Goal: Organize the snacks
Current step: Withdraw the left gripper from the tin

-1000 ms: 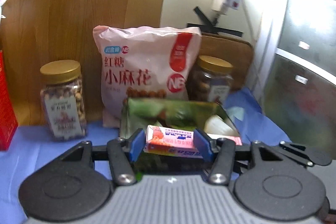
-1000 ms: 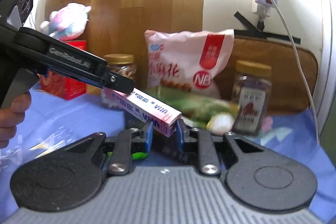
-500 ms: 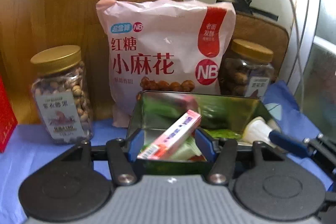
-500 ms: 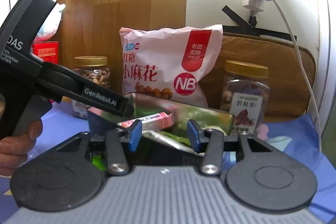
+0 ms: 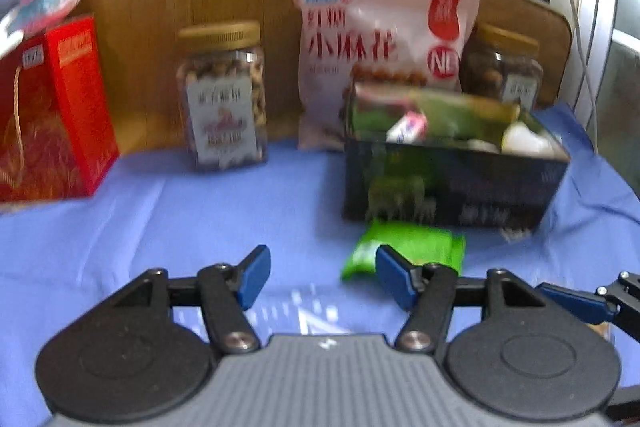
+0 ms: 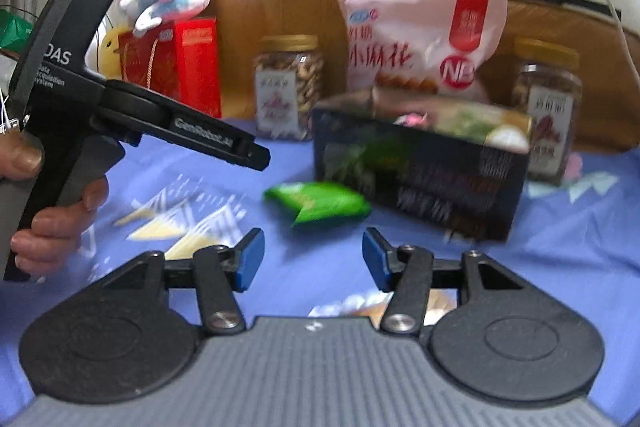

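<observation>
The surface [image 5: 200,211] is blue with pale triangle shapes, the small packet [image 5: 404,253] is bright green, the box [image 5: 456,187] is dark, the big bag [image 5: 380,43] is pink with red, and the jar lids [image 5: 219,34] are gold.

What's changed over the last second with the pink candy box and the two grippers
Both grippers let go of the pink candy box; it now lies in the dark tin. The left gripper and right gripper backed away from the tin, jaws open and empty. The green packet, the jars and the snack bag stayed put.
</observation>
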The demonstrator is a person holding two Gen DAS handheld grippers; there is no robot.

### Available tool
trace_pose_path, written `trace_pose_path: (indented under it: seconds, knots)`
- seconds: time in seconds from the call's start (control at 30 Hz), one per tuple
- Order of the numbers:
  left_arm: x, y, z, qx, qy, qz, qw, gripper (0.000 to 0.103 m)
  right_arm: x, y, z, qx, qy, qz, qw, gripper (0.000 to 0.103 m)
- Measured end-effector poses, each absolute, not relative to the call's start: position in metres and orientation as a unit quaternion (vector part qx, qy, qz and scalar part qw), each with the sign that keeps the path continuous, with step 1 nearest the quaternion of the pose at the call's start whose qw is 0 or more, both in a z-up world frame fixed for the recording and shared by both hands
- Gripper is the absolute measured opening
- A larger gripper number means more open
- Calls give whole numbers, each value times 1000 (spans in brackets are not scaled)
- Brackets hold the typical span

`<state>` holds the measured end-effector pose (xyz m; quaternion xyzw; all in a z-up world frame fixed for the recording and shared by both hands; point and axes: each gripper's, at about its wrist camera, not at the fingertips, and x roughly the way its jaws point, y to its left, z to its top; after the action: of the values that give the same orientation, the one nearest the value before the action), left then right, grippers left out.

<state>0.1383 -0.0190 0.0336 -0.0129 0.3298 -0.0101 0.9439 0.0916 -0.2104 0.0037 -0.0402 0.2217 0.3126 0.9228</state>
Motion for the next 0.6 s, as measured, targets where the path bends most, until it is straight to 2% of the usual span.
trace_pose_path:
  seconds: [0.23,0.47,0.6]
  knots:
    - [115,-28,21,6,333,14,943,59,66,-225,-3,9,206,245,948,57]
    - [106,-23,15,2,335,27,942,59,75,-251,-8,99,209,207,950,57]
    - [102,-20,15,10,327,40,944,60,74,-253,-9,108,212,202,950,57]
